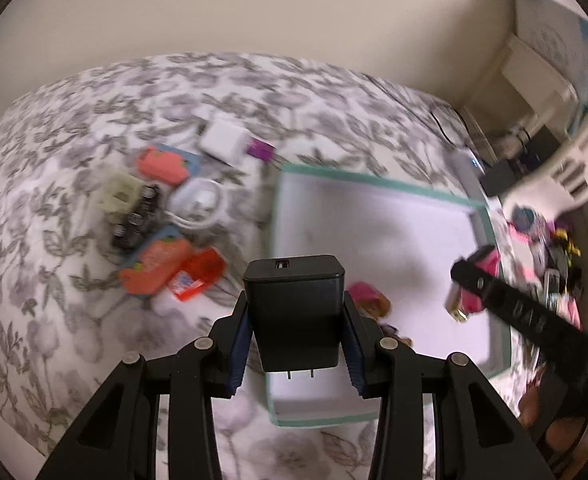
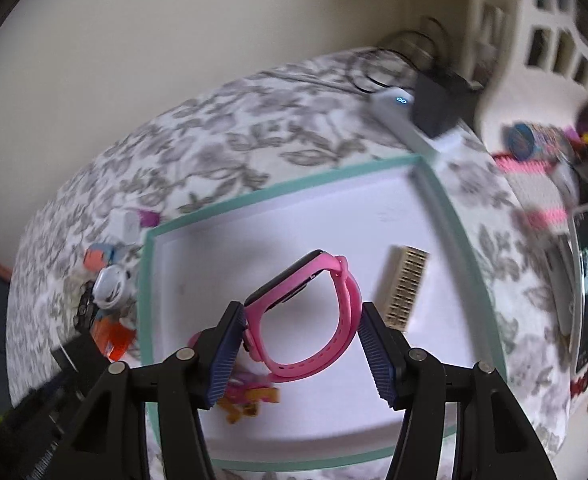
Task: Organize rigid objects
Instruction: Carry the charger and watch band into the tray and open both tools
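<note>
A tray (image 1: 374,184) lies on the bed (image 1: 94,320), with a clutter pile (image 1: 162,216) to its left.

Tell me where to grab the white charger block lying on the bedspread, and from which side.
Judging from the blurred left wrist view, take the white charger block across its two long flat sides, coming down from above. It lies flat and boxy, with the purple item touching one end, so avoid that end.

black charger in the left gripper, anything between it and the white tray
Nothing visible blocks it. The black charger hangs over the tray's near edge. Only a small pink and orange toy lies inside, beside it.
</note>
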`<move>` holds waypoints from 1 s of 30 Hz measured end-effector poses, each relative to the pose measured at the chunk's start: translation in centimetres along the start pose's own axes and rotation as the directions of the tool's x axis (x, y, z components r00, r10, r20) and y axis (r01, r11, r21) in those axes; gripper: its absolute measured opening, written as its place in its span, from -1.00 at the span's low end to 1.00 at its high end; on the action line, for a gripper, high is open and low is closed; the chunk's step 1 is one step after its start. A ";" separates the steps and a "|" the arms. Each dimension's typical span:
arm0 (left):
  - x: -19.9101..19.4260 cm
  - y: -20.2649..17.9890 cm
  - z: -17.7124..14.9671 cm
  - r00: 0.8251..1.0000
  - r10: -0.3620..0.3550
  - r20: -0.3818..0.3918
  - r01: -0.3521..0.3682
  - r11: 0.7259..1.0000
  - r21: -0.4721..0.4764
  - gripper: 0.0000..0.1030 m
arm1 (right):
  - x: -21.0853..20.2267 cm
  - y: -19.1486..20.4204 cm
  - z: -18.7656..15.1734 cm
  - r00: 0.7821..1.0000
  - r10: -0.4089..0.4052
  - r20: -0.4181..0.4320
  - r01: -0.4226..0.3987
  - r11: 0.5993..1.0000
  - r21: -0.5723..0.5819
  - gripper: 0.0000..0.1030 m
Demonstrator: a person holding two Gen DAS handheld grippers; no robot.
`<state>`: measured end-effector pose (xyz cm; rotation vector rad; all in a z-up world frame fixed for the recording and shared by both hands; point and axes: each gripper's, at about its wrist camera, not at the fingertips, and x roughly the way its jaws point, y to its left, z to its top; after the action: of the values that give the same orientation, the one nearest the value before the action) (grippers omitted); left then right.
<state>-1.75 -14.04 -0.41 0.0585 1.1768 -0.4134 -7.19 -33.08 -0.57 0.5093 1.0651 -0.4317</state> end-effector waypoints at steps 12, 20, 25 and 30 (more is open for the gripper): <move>2.2 -2.0 -1.5 0.995 0.013 -0.103 -0.007 0.998 0.058 -0.18 | 2.3 -0.7 -0.7 0.994 -0.048 -0.096 0.047 0.999 -0.012 0.20; 3.9 -1.8 -2.0 0.986 0.018 -0.168 -0.012 0.999 0.040 -0.18 | 3.5 0.4 -1.2 0.989 -0.067 -0.131 0.059 0.996 -0.063 0.20; 5.2 -1.2 -2.6 0.976 0.036 -0.214 -0.033 0.999 0.015 -0.17 | 3.9 0.4 -1.3 0.987 -0.073 -0.147 0.063 0.996 -0.070 0.20; 5.4 -1.0 -3.0 0.973 0.025 -0.229 -0.026 1.000 0.000 -0.17 | 4.0 0.7 -1.2 0.985 -0.079 -0.150 0.067 0.994 -0.084 0.19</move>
<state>-3.00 -15.76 -6.29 0.1211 1.4032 -0.3896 -5.99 -32.15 -4.53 0.4394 1.2476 -0.4179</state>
